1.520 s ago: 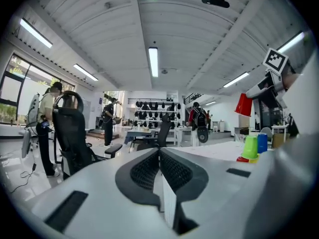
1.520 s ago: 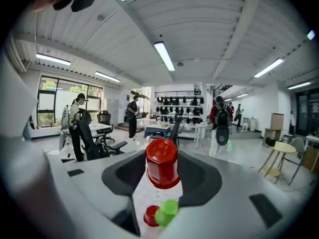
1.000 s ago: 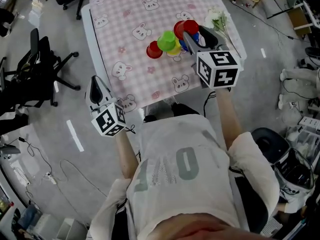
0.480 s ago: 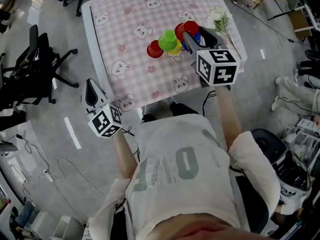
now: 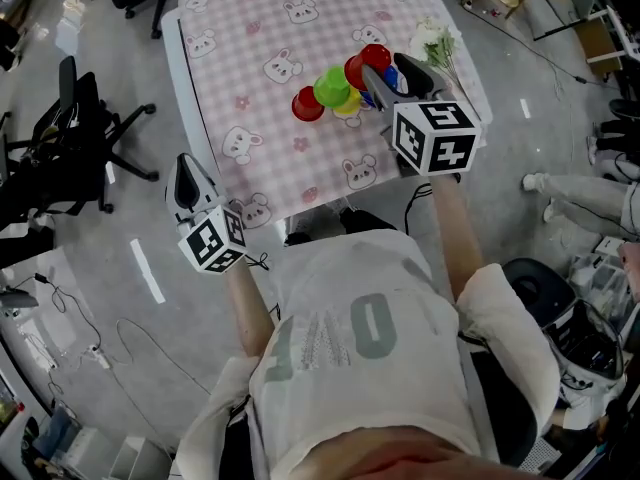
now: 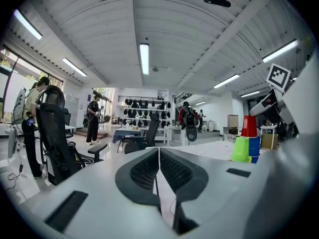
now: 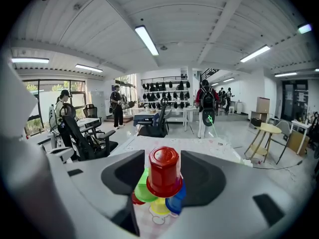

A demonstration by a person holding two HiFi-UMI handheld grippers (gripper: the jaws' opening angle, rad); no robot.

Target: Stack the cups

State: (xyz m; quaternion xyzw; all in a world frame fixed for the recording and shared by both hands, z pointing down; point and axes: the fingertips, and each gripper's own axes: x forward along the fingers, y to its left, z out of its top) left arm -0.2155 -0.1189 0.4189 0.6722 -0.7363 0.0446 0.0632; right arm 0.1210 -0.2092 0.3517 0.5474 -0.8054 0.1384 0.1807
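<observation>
Several cups cluster on the pink bunny tablecloth (image 5: 270,38): a red one (image 5: 308,103), a green one (image 5: 332,86), a yellow one (image 5: 348,105), and an upside-down red cup (image 5: 372,60) (image 7: 163,172) resting on a blue cup (image 5: 393,76) (image 7: 175,199). My right gripper (image 5: 388,68) (image 7: 163,158) straddles that top red cup. Its jaws have just been opening, the cup stands between them, and a thin gap shows on the left side. My left gripper (image 5: 190,173) (image 6: 158,153) hangs off the table's front left edge, shut and empty. From there the cup stack (image 6: 248,126) shows far right.
A bunch of white flowers (image 5: 435,38) lies on the table's right edge, just beyond the cups. Black office chairs (image 5: 70,138) stand on the floor to the left. Cables and gear lie on the floor at the right. People stand far off in the room.
My left gripper drifted slightly left and came back. The right gripper has stayed at the cups, with the red cup still between its jaws.
</observation>
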